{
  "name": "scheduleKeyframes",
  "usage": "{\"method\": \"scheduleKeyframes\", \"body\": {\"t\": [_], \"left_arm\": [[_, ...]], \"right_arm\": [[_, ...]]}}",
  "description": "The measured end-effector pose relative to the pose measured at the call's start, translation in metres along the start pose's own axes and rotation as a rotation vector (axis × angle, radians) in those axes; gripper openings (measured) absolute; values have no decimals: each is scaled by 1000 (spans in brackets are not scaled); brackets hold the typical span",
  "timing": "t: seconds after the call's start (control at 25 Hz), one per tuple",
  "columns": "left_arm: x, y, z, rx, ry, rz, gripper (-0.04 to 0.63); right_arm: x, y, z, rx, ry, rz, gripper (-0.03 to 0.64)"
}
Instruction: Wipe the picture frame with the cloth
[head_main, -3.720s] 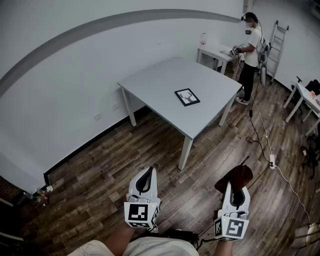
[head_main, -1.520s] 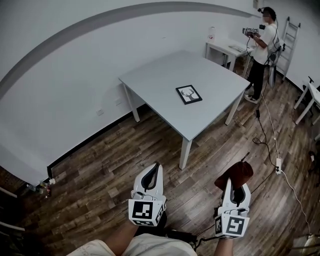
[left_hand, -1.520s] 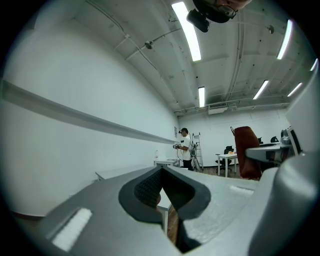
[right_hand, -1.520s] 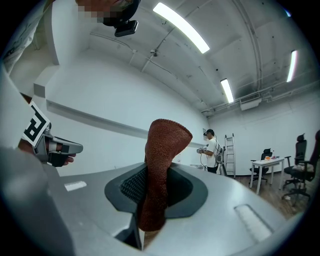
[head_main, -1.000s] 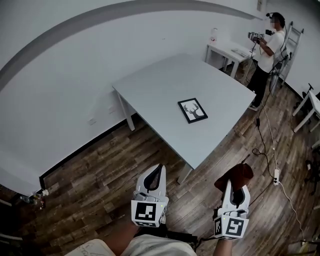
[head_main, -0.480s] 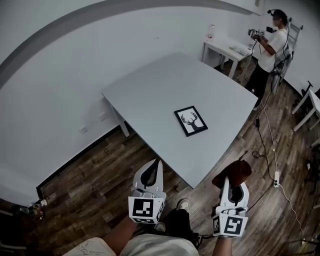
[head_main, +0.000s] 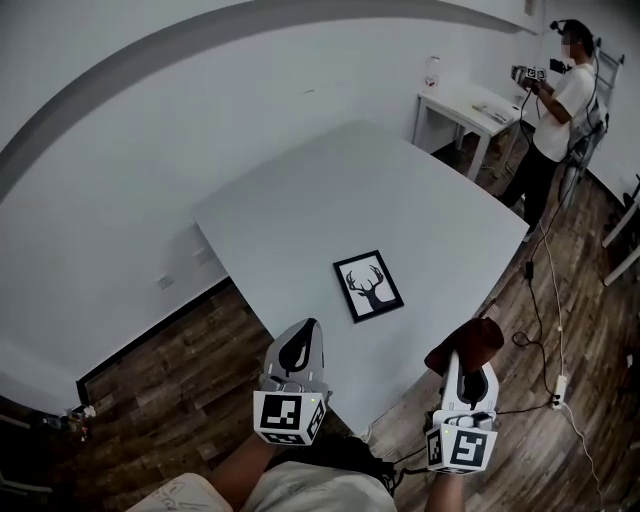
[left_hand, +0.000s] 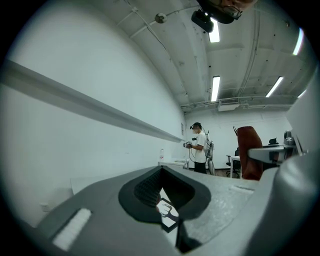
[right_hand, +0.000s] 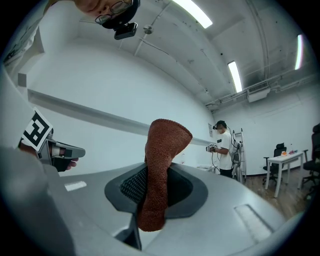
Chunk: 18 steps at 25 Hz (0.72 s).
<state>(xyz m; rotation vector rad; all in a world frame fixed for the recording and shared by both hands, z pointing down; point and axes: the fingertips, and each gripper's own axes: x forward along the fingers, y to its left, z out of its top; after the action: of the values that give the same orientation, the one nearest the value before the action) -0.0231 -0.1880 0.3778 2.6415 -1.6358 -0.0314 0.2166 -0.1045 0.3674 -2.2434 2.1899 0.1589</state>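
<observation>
While both tools hover low over the wooden floor (head_main: 150, 370) just short of the table (head_main: 430, 190), the head view gives the full layout: the picture frame (head_main: 368, 285) lies flat on the table near its closest corner, deer-antler print face up, ahead of the tools and roughly between them, touched by neither; the left tool (head_main: 300, 345) has its jaws pressed together with nothing caught in them; the right tool (head_main: 468, 372) is clenched on the cloth (head_main: 467, 345), a rust-brown wad that sticks up past the jaw tips. The left gripper view catches only a sliver of the frame through the small gap low between its closed jaws, and off to its right the cloth shows as a reddish upright shape; the right gripper view gives the best look at the cloth, a nubby strip pinched low between the jaws, standing up and folding over at the top, with the left tool's marker cube at the left edge. Both gripper views show ceiling strip lights (left_hand: 215, 87), which the head view misses; a second person (head_main: 560, 100) in a white shirt stands by a small far table (head_main: 470, 100), well apart from the frame.
</observation>
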Motion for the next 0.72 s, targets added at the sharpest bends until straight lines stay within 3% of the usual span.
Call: {"method": "scheduleKeyframes", "body": {"t": [0.2,0.72], "left_arm": [[45,-3,8,17,-6,16,2],[85,14,-6,38,27,-5,2]], "right_arm": [[42,-19,-6,6,24,16,104],[100,4,-37,3,110,64,104]]}}
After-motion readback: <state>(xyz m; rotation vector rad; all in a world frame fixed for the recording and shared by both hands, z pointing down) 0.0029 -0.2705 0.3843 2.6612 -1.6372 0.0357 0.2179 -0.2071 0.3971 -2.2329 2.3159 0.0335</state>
